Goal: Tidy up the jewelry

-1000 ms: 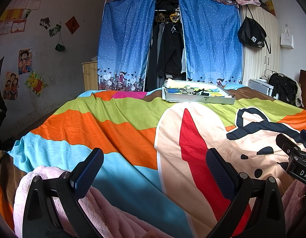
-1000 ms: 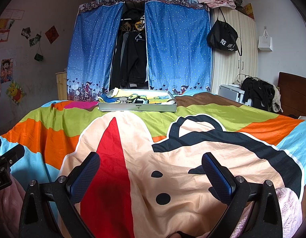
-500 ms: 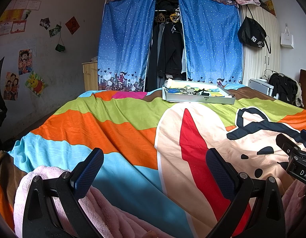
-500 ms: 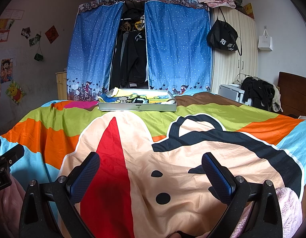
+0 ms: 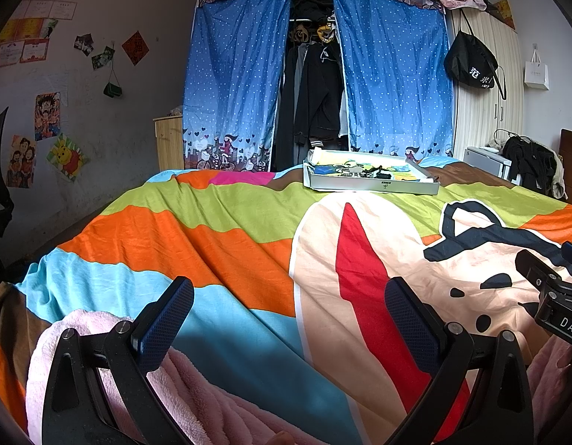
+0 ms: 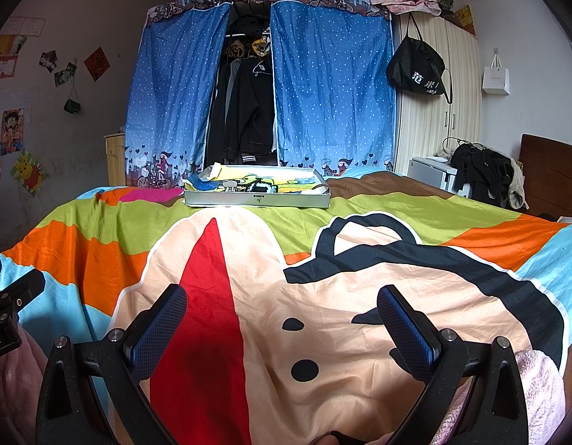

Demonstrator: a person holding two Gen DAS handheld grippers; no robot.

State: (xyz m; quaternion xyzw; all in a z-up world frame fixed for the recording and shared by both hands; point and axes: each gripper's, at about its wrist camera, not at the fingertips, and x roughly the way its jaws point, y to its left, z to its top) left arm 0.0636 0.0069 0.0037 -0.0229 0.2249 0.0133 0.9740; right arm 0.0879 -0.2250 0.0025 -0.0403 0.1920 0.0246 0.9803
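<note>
1. left wrist view: we see the left gripper (image 5: 288,307) low over the striped bedspread (image 5: 219,237), its two dark-padded fingers (image 5: 163,319) spread wide, nothing between them.
2. same view: the grey tray (image 5: 371,184) sits at the far end of the bed, well apart from the gripper, in front of the blue curtain (image 5: 234,85). dark jewelry (image 5: 363,173) lies in a heap inside it on yellow and blue lining; single pieces are too small to tell.
3. same view: part of the right gripper (image 5: 556,296) shows at the right edge; pink fleece (image 5: 111,363) lies under the near fingers.
4. right wrist view: the right gripper (image 6: 282,313) hovers over the cartoon print, jaws wide apart and empty.
5. same view: the tray (image 6: 257,199) lies straight ahead at the far end, jewelry (image 6: 248,186) in its middle.
</note>
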